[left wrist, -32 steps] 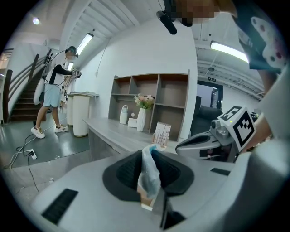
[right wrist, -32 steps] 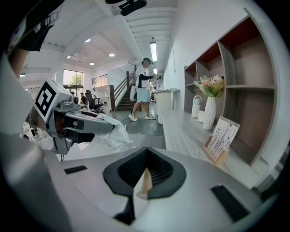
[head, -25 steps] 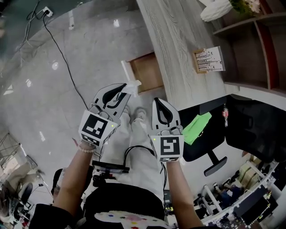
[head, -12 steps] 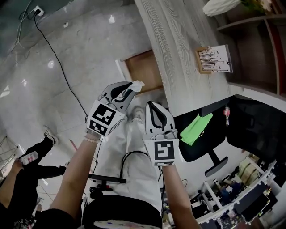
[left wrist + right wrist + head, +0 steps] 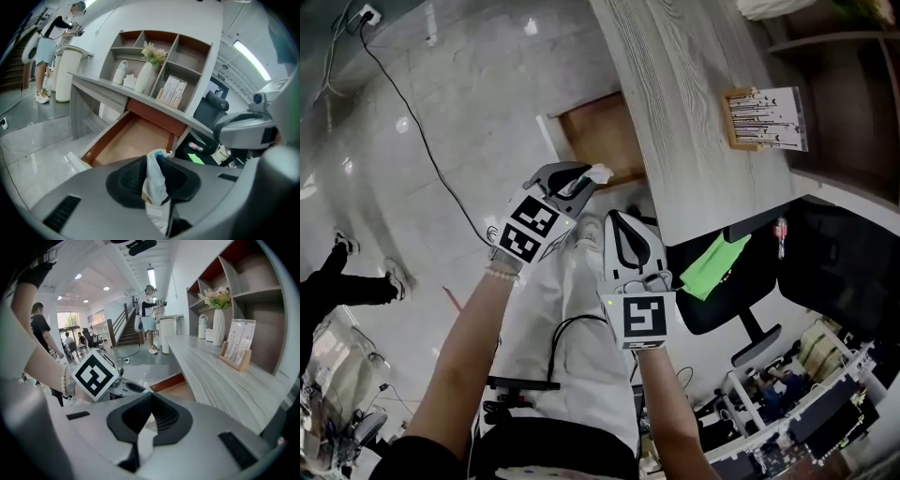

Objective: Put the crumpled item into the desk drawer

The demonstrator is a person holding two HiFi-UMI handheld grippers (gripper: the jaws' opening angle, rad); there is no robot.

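- While the desk (image 5: 694,103) fills the right of the head view, its edge overhangs the back of the drawer, so I judge the way in to be from above the pulled-out front.
- Drawer (image 5: 605,141): it is open with a bare wooden floor. In the left gripper view it lies straight ahead of the jaws and lower down (image 5: 133,143).
- Left gripper (image 5: 586,178): it is the nearer one, with its tips just short of the drawer's front edge. The jaws stand a little apart, clamped on the wad.
- Right gripper (image 5: 617,220): it hangs back beside the left and further from the drawer. Its jaws are closed tip to tip (image 5: 151,397) with nothing between them.
- Wad (image 5: 600,172): this pale crumpled item is pinched between the left pads (image 5: 154,180). Its long axis runs along the jaws, and its end pokes past the tips toward the drawer. It likely needs carrying forward and down before release.
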